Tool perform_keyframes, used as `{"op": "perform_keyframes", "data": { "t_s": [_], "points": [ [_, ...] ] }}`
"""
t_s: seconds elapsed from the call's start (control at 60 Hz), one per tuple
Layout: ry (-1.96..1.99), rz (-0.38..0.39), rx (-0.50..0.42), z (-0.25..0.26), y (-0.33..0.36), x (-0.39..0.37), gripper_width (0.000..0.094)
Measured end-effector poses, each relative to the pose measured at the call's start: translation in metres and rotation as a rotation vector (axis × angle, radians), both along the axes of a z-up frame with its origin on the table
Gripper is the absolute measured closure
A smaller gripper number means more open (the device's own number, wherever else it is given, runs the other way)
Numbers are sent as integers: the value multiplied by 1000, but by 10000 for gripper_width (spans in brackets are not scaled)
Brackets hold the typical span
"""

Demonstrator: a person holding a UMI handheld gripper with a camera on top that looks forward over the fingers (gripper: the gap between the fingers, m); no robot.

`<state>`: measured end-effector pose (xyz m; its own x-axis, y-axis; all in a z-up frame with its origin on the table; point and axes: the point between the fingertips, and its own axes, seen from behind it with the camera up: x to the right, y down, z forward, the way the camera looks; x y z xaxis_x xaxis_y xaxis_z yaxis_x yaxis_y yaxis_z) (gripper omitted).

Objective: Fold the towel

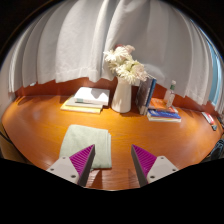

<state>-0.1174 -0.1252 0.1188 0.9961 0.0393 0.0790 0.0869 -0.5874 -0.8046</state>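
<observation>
Table: warm orange wood, smooth, slight sheen. Towel: pale green cloth, soft, matt. Gripper open, nothing held; finger pads magenta, ribbed, matt, on pale plastic-looking fingers. Vase: white, smooth, glossy. Curtain: thin white cloth, pleated. Books: paper.

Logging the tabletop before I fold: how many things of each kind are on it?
Folded pale green towel, just ahead of the open hand-held gripper: 1
White vase of white flowers: 1
Book stacks: 2
Small clear bottle: 1
Total: 5
</observation>
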Motion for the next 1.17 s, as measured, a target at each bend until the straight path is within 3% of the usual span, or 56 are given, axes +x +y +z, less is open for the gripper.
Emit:
{"op": "perform_keyframes", "data": {
  "t_s": [0.15, 0.383, 1.167],
  "points": [
    [8, 34, 90, 74, -5, 37, 201],
    [21, 3, 178, 147, -20, 85, 201],
    [50, -4, 140, 142, -42, 117, 202]
  ]
}}
